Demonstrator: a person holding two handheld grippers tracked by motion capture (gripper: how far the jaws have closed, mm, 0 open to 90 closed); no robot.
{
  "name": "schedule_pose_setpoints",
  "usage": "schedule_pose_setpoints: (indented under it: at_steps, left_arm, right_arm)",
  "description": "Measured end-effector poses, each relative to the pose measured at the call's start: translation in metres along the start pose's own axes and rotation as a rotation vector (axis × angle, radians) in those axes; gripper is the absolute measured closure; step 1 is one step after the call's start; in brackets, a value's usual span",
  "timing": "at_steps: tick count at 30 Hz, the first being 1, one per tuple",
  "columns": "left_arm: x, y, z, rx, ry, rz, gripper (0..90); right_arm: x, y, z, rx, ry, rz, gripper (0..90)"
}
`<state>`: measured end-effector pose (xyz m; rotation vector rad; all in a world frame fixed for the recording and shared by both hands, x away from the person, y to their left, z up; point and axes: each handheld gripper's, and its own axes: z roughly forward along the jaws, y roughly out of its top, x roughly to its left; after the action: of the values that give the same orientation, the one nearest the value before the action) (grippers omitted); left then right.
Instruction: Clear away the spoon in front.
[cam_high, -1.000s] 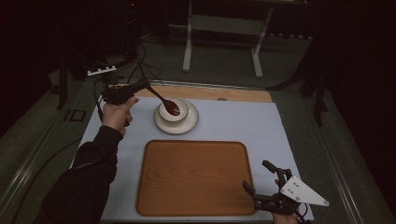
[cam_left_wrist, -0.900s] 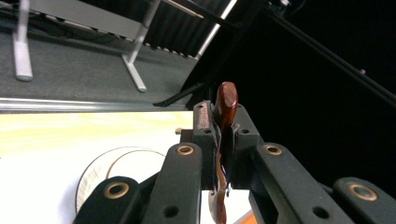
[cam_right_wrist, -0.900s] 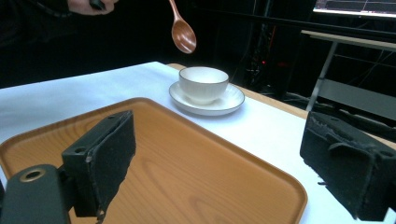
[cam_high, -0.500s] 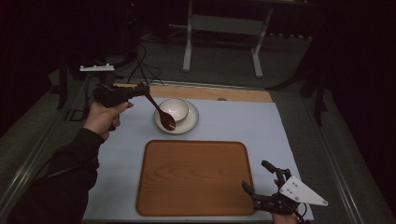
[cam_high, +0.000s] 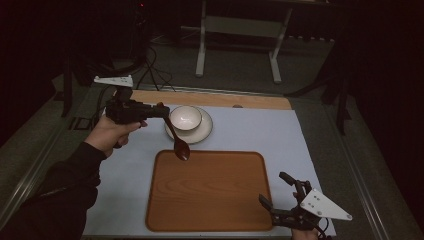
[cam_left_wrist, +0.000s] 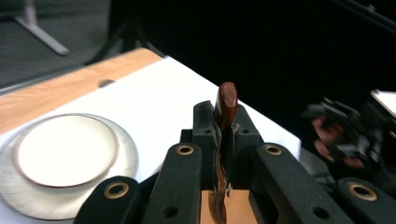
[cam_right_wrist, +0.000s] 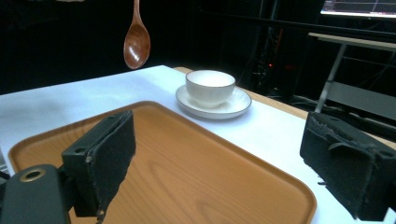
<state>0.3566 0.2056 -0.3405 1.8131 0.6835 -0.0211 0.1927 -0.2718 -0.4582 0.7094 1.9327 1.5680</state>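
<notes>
Two grippers in play, one busy. High view: my left gripper (cam_high: 161, 111) is clamped on the handle of the brown wooden spoon (cam_high: 177, 141), which hangs bowl-down in the air over the near-left corner of the wooden tray (cam_high: 210, 192), just beside the white bowl (cam_high: 185, 117) on its saucer (cam_high: 202, 134). My right gripper (cam_high: 278, 191) waits at the tray's near-right corner, jaws spread wide, holding nothing. Step in hand, as I judge it: carrying the spoon from bowl to tray. Next move calls for lowering it and laying it flat on the tray before I let go, keeping clear of the bowl rim.

Left gripper view: spoon handle (cam_left_wrist: 226, 112) is pinched upright between my closed pads, tip poking up above them; bowl (cam_left_wrist: 65, 149) and saucer sit low left, tray wood peeks under the jaws.

Right gripper view: my pads (cam_right_wrist: 106, 154) stand far apart with the tray (cam_right_wrist: 196, 177) between; spoon (cam_right_wrist: 136, 44) dangles high above the white table cover (cam_right_wrist: 70, 100), bowl (cam_right_wrist: 210, 86) beyond.

No brands, labels or readable writing anywhere; a screen at top right is too blurred to read.
</notes>
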Motion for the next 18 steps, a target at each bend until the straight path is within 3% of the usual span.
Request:
schedule_pose_setpoints:
  at_steps: [7, 12, 18]
  left_arm:
    - [-0.014, -0.003, 0.011, 0.104, -0.080, 0.061, 83.9]
    - [-0.023, -0.006, 0.019, 0.153, -0.136, 0.097, 83.9]
    - [-0.029, -0.011, 0.027, 0.199, -0.160, 0.130, 83.9]
  right_arm:
    - [0.001, 0.001, 0.000, 0.005, 0.007, -0.006, 10.5]
    - [0.001, 0.001, 0.001, 0.007, 0.010, -0.007, 10.5]
    - [0.001, 0.001, 0.001, 0.008, 0.010, -0.009, 10.5]
